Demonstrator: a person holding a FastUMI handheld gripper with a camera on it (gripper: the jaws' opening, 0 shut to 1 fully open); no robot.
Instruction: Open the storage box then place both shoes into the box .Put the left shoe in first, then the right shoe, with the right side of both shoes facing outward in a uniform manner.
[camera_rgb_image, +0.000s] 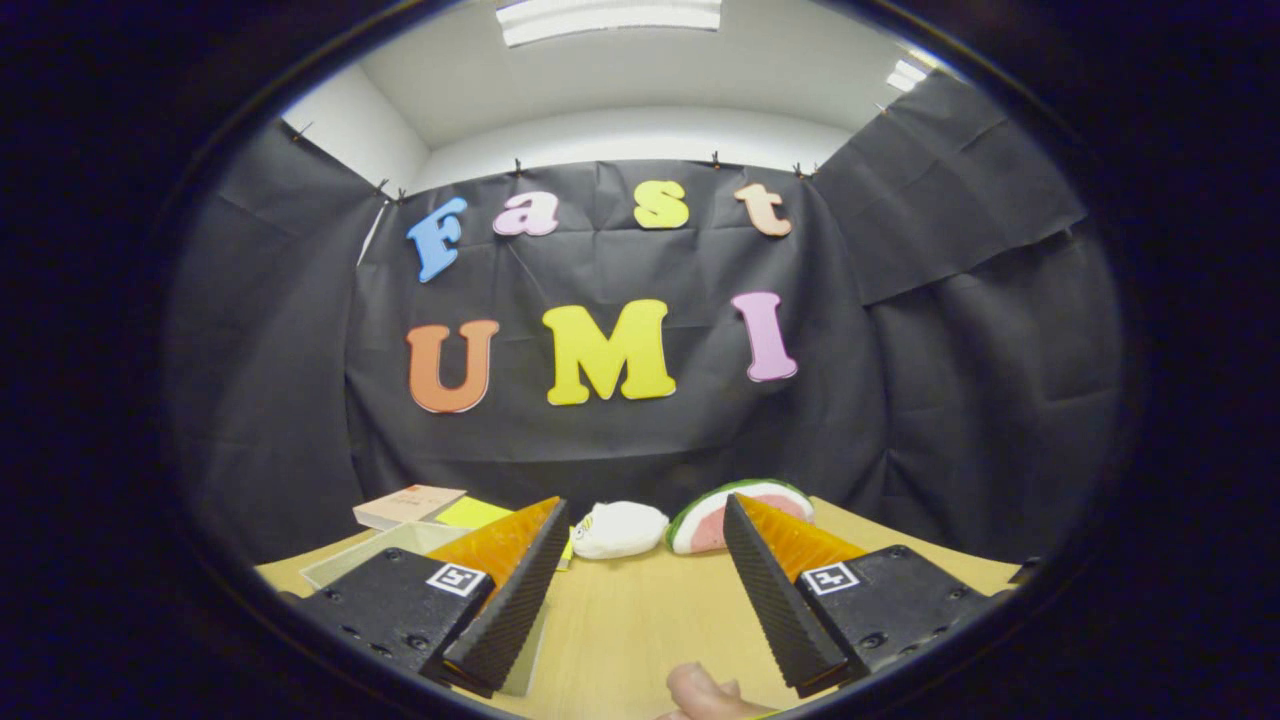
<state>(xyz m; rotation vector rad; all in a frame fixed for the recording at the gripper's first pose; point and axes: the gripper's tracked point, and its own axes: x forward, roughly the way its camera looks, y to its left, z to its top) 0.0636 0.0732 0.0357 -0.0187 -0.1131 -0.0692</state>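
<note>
Your storage box (400, 548) sat at 10 o'clock from the gripper (645, 525), a pale open tray partly hidden behind the left finger (515, 590). Jaws were wide open, holding nothing, touching nothing, bare wooden table (640, 620) between them. White plush shoe (620, 529) lay at 12 o'clock just beyond the tips, watermelon-pattern one (705, 520) at 1 o'clock, half covered by the right finger (775, 590). Flat box (408, 505) and yellow sheet (472, 512) behind the tray. Your fingertip (705, 695) at 6 o'clock, cut off.

A small tan box (408, 504) and a yellow pad (472, 513) lay along the tabletop's (640, 620) far edge; a watermelon-slice toy (712, 520) lay further along it.
</note>
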